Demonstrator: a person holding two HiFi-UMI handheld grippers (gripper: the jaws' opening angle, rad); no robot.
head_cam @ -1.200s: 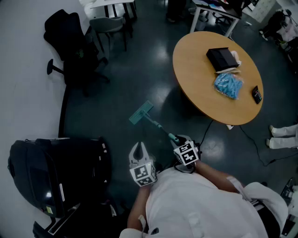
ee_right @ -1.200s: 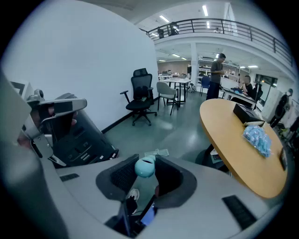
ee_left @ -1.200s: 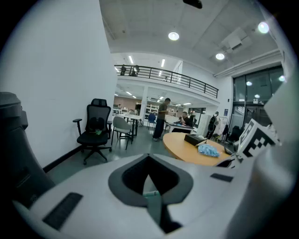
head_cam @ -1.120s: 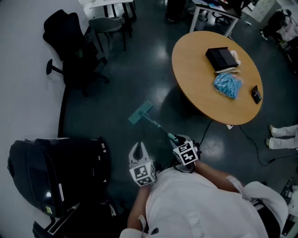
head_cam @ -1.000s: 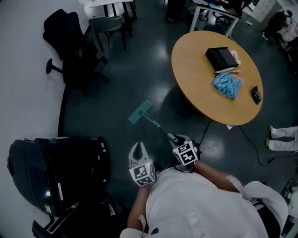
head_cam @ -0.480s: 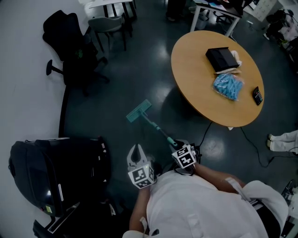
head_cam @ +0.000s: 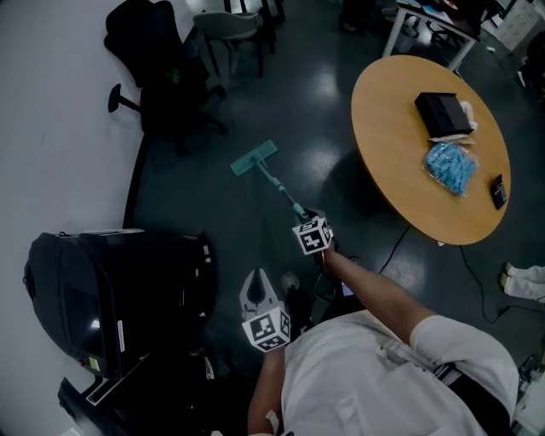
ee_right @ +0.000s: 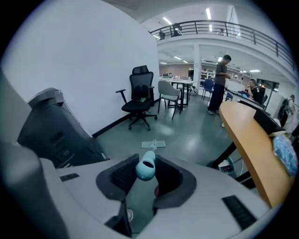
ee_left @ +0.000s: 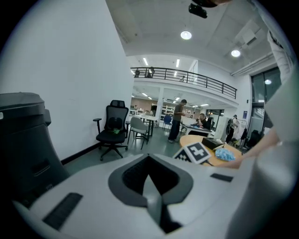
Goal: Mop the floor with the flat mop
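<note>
The flat mop lies with its teal head (head_cam: 254,157) on the dark floor, and its thin handle (head_cam: 281,192) slants back to my right gripper (head_cam: 303,218). That gripper is shut on the handle's top end, arm stretched forward. In the right gripper view the teal handle end (ee_right: 145,168) sits between the jaws of the right gripper (ee_right: 142,176), with the mop head (ee_right: 153,144) on the floor beyond. My left gripper (head_cam: 255,283) hangs close to my body, shut and empty; in its own view the left gripper (ee_left: 149,181) has its jaws pressed together.
A round wooden table (head_cam: 396,145) stands to the right, carrying a black box (head_cam: 443,114) and a blue bag (head_cam: 450,166). A black office chair (head_cam: 162,60) and a grey chair (head_cam: 226,24) stand beyond the mop. A large black machine (head_cam: 111,294) is at my left. A cable (head_cam: 398,247) trails under the table.
My right arm has stretched forward with the handle, and the mop head has slid away from me toward the black chair. The left gripper stayed near my body.
</note>
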